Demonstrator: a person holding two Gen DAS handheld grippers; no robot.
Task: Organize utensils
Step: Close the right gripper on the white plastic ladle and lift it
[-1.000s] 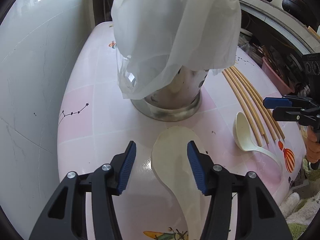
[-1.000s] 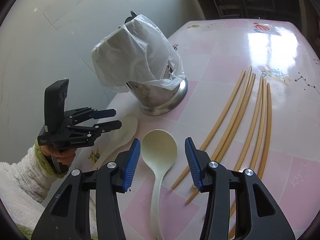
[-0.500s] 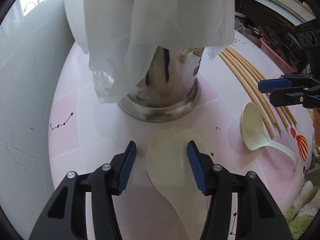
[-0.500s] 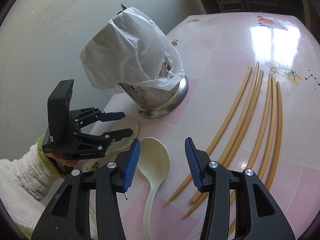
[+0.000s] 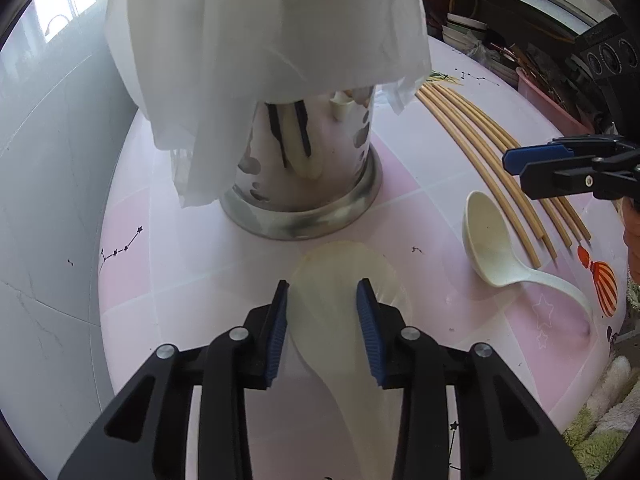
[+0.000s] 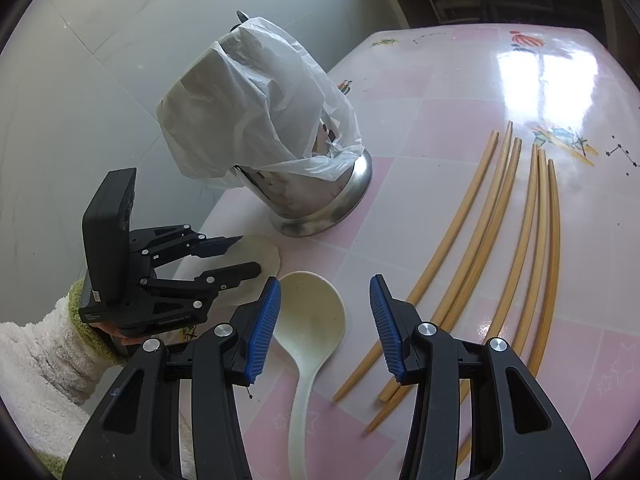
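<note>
A flat cream rice paddle (image 5: 340,276) lies on the pink table in front of a steel utensil holder (image 5: 320,184) draped with a white plastic bag (image 5: 260,40). My left gripper (image 5: 322,312) hovers over the paddle's head with its jaws closing. The head is wider than the gap and I see no pad pressing on it. In the right wrist view the left gripper (image 6: 244,252) straddles the paddle (image 6: 260,252). My right gripper (image 6: 324,320) stands open over the bowl of a cream ladle (image 6: 312,320). Several bamboo chopsticks (image 6: 532,220) lie to its right.
The holder (image 6: 316,204) stands close to the grey tiled wall (image 6: 80,80). The table's edge (image 5: 600,320) curves away at the right, with a green mat (image 5: 600,432) below it. A pink tub (image 5: 548,100) and clutter sit beyond the far edge.
The left gripper moved closer to the utensil holder, and its jaws narrowed over the paddle's head in the last half second. The right gripper stayed over the ladle with the same gap.
</note>
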